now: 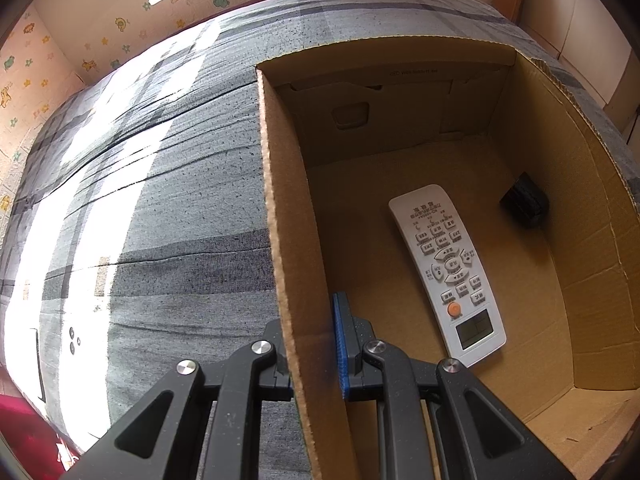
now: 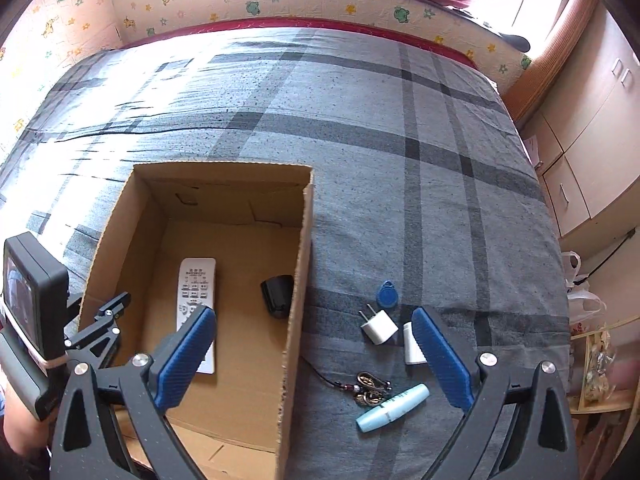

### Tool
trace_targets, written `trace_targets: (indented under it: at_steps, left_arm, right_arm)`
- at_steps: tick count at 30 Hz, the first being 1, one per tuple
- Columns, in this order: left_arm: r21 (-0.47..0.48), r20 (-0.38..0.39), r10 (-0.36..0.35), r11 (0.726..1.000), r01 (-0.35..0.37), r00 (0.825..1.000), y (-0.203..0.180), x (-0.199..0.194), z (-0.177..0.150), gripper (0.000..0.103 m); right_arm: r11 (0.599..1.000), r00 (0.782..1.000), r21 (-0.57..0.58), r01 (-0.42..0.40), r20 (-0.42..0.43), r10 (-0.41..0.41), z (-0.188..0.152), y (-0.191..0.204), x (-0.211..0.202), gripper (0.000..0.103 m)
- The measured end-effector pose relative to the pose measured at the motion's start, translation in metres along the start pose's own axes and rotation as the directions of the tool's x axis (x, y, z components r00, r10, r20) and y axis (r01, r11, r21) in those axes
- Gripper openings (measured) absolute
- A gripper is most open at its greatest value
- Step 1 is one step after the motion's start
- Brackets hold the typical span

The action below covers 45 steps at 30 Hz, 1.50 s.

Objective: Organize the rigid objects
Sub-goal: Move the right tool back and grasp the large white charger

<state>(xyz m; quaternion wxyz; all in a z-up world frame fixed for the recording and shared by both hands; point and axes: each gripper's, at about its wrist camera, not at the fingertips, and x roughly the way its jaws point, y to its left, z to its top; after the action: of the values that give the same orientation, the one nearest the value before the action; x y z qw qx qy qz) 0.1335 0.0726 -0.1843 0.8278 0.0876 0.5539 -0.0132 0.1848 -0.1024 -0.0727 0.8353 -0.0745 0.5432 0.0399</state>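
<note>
Steadying the open brown cardboard box (image 2: pixel 298 280) while small items get sorted into it.
The left gripper (image 1: pixel 312 344) pinches the box's side wall, seemingly to anchor it; the right gripper (image 2: pixel 316 356) hangs spread and empty, with the white remote control (image 2: pixel 197 304) and black block (image 2: pixel 278 294) inside the box, beyond its left finger, and the white plug adapter (image 2: pixel 378 326) on the grey checked bedspread (image 2: pixel 400 160) between its fingers.

Black-framed right claw (image 2: pixel 314 354) with ribbed blue pads (image 2: pixel 186 356), silver screws.

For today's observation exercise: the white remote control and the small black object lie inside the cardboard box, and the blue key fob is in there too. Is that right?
Not quite. The blue key fob lies on the bedspread outside the cardboard box, as the right wrist view shows. The white remote control and small black object are inside.
</note>
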Motion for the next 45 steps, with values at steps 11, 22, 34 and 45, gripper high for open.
trace_targets:
  at_steps: [11,22,34,45]
  left_arm:
    - [0.0,-0.002,0.001,1.0,-0.001,1.0,0.001,0.0,0.001,0.015]
    - [-0.005,-0.001,-0.004,1.0,0.004,1.0,0.002,-0.001,0.001,0.015]
    - [-0.002,-0.001,0.003,1.0,-0.003,1.0,0.0,0.0,0.001,0.015]
    - [-0.006,-0.001,0.001,1.0,-0.001,1.0,0.001,0.0,0.001,0.015]
  right_arm:
    - [0.997,1.0,0.069,0.026,-0.018,-0.025,-0.018,-0.062,0.004,0.101]
    - [0.988,0.995,0.138,0.066,-0.08,-0.055,-0.041,-0.11,0.046,0.101]
    - [0.983,0.987,0.173,0.067,-0.154,-0.041,-0.063,-0.131,0.109,0.101]
    - [0.978,0.983,0.201,0.056,-0.181,-0.019,-0.07,-0.144,0.147,0.101]
